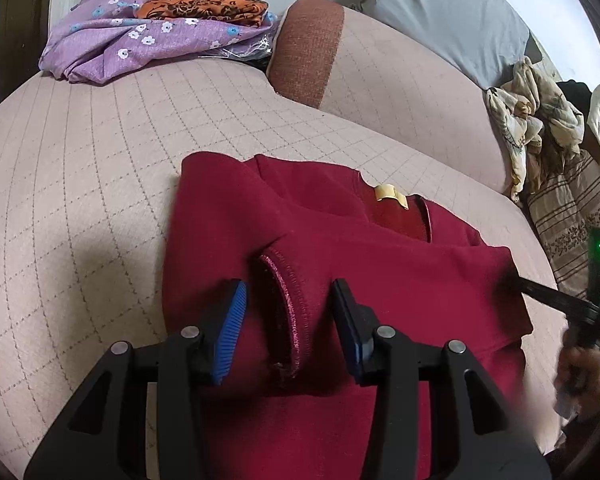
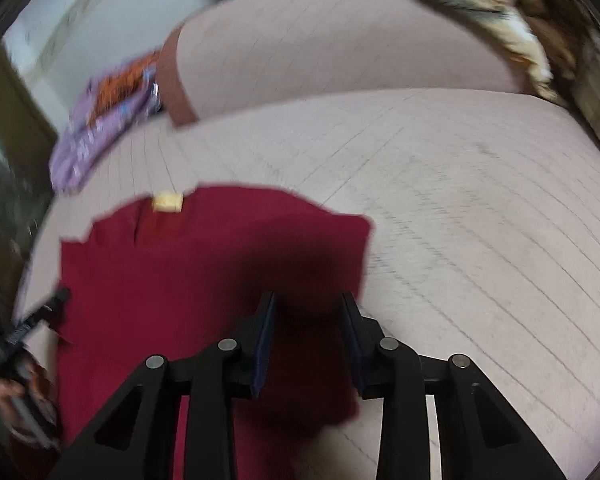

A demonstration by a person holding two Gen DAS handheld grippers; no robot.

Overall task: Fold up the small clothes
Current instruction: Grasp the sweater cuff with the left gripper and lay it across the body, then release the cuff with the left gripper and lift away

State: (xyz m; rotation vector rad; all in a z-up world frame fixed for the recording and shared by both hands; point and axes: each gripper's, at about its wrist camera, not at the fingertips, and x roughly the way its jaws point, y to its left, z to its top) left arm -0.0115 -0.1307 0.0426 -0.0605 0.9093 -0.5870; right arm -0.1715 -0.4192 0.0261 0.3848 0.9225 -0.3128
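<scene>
While the red top (image 1: 340,248) lies flat on the pink quilted cushion (image 1: 80,184), my left gripper (image 1: 288,320) hangs over its near left part with the jaws spread and nothing pressed between the blue pads (image 1: 230,332). In this left wrist view a folded-over sleeve cuff (image 1: 288,312) stands in the gap between them, its stitched edge running from near to far, in line with my fingers, so I judge that a pinch there needs only a short drop. The collar with its yellow label (image 1: 390,194) lies farther off and to the right, and the garment's long axis runs from the collar back towards me. My right gripper (image 1: 540,292) shows at the right edge, just beside the top's right hem. In the right wrist view, which is blurred, my right gripper (image 2: 308,312) sits over the near right part of the red top (image 2: 180,288), jaws apart, with cloth below them and not gripped as far as I can tell. The top's right edge lies just right of these fingers. The left gripper (image 2: 40,316) pokes in at the far left edge. Since the left one is already astride the cuff, I reckon it is nearer to the next fold.
</scene>
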